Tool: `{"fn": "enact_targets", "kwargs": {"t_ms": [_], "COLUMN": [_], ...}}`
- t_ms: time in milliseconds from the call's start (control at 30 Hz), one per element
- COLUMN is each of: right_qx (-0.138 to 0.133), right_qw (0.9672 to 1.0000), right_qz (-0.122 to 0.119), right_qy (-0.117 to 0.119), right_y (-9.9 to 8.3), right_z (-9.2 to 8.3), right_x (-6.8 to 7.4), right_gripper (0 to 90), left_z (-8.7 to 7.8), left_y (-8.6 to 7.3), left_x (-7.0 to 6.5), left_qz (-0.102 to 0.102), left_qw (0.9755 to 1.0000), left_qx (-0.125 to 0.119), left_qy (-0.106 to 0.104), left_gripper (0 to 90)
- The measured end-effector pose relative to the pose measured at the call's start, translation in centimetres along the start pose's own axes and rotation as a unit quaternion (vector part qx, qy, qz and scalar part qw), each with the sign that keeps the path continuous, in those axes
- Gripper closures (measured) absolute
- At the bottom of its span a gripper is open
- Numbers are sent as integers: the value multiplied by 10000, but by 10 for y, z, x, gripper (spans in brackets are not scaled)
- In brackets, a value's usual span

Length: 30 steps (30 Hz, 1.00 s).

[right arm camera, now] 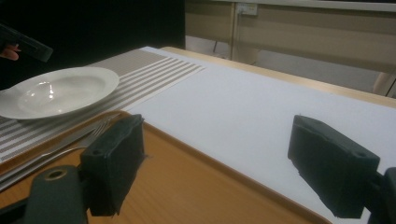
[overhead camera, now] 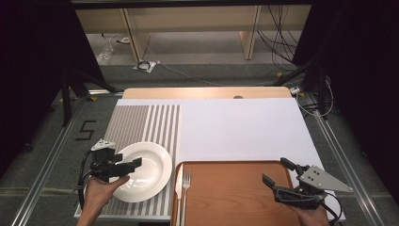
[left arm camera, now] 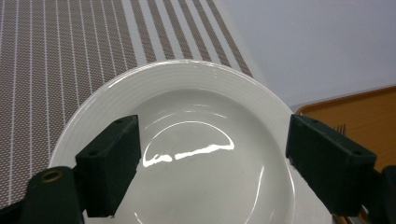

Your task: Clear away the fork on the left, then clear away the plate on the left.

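Note:
A white deep plate (overhead camera: 146, 172) rests on a striped placemat (overhead camera: 141, 122) at the front left. My left gripper (overhead camera: 133, 165) hovers over the plate's left side. In the left gripper view it (left arm camera: 212, 140) is open, with the plate's bowl (left arm camera: 196, 163) showing below and between the jaws. A wooden tray (overhead camera: 230, 193) lies at the front centre, with a knife (overhead camera: 178, 190) and a fork (overhead camera: 186, 181) along its left edge. My right gripper (overhead camera: 275, 170) is open above the tray's right part, with nothing between the jaws (right arm camera: 215, 144).
A white sheet (overhead camera: 235, 127) covers the table behind the tray. In the right gripper view the plate (right arm camera: 60, 91) and the fork (right arm camera: 95, 133) lie to the left, and the tray's rim (right arm camera: 196, 151) crosses in front. Shelving and cables stand on the floor beyond the table.

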State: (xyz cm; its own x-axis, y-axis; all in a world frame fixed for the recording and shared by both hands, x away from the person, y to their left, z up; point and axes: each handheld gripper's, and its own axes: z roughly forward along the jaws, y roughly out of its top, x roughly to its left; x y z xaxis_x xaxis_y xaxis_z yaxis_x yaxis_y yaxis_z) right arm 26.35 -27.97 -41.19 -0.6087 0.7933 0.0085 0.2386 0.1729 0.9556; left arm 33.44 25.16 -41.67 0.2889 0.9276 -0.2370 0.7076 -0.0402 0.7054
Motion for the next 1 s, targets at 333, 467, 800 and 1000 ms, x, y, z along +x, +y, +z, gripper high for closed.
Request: {"fn": "enact_targets", "kwargs": {"t_ms": [333,467,800,1000], "right_qx": [-6,2,24,16], "right_qw": [10000,10000,10000,10000], "right_qz": [-17,-33,-23,-37], "right_qy": [15,24,15,15], "right_y": [1,1,1,2], "right_z": [0,1,1,0], "right_x": [2,2,1,2], "right_gripper": [194,194,194,194], "left_z": [-6,-8,-10,-14], "left_y": [-8,-11,-16,-21], "left_x": [9,13,16,22], "left_qz": [-193,-301,-433,-532], "left_qw": [9997,9993,9987,9980], "left_qx": [27,28,83,85], "left_qy": [156,200,268,345], "left_gripper": [177,175,172,161]}}
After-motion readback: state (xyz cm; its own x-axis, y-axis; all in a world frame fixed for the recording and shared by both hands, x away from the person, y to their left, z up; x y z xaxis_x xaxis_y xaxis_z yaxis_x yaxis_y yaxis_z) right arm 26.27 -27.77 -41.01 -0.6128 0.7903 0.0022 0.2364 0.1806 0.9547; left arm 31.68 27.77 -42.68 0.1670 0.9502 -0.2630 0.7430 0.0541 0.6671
